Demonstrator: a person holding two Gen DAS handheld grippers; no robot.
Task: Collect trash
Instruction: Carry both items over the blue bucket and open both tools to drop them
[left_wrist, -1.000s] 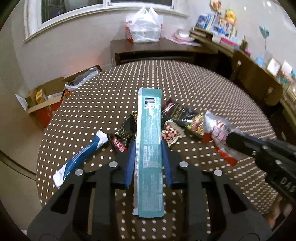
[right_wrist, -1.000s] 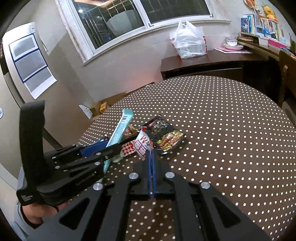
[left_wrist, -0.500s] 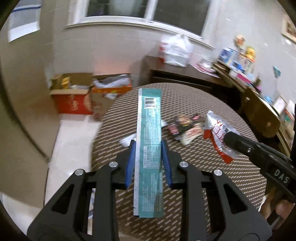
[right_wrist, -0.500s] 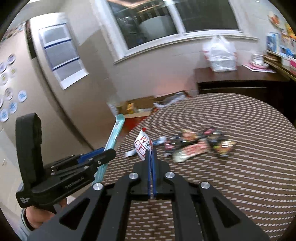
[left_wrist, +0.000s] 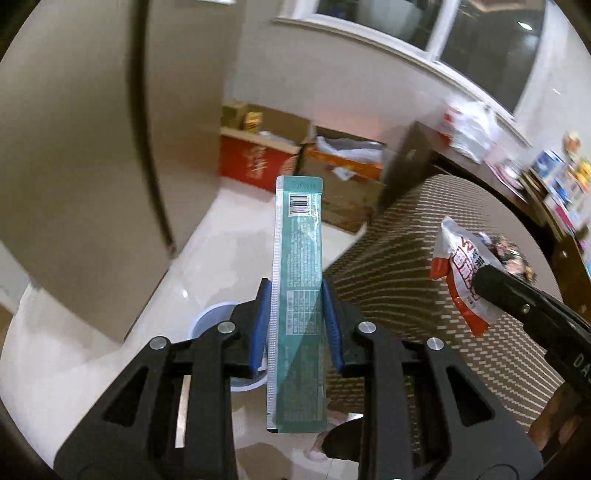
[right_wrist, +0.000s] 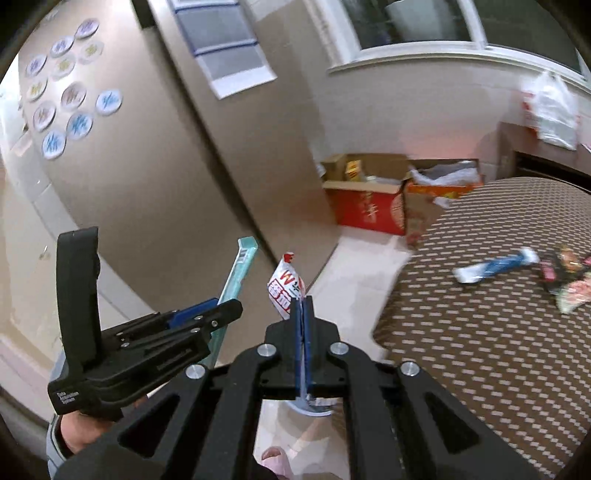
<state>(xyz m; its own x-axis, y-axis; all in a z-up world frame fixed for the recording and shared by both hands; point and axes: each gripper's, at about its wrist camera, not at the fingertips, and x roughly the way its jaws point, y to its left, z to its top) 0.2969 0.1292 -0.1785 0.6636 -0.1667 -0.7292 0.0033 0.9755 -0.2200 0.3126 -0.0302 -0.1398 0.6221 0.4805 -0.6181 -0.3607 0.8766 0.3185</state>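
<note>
Teal foil, long and flat, fills the middle of the left wrist view: the teal wrapper (left_wrist: 298, 291) is clamped edge to edge between the blue pads of the left gripper (left_wrist: 297, 321). Its long axis runs straight along the fingers, barcode end pointing away toward the cardboard boxes (left_wrist: 295, 158) on the floor, the near end hanging free behind the pads. It looks empty, light and limp enough to buckle if squeezed harder; the mid-length hold across its width seems sound. It hangs over the pale floor, just off the edge of the dotted table (left_wrist: 424, 266), with a round white-blue bin (left_wrist: 214, 317) partly hidden below the fingers. At right, the red-and-white wrapper (left_wrist: 460, 266) sticks up from the other tool.

In the right wrist view, the right gripper (right_wrist: 303, 310) has its jaws pressed together on the red-and-white wrapper (right_wrist: 285, 290), pinched by its lower part, crumpled end pointing up and away. It is thin, crinkly film, likely slippery, so a grip well in from the margin suits it. It sits off the table's edge too. The left gripper (right_wrist: 207, 314) stands beside it, the teal wrapper (right_wrist: 240, 269) slanting up. A blue-and-white wrapper (right_wrist: 495, 267) and darker packets (right_wrist: 569, 273) lie near the table's far edge.
</note>
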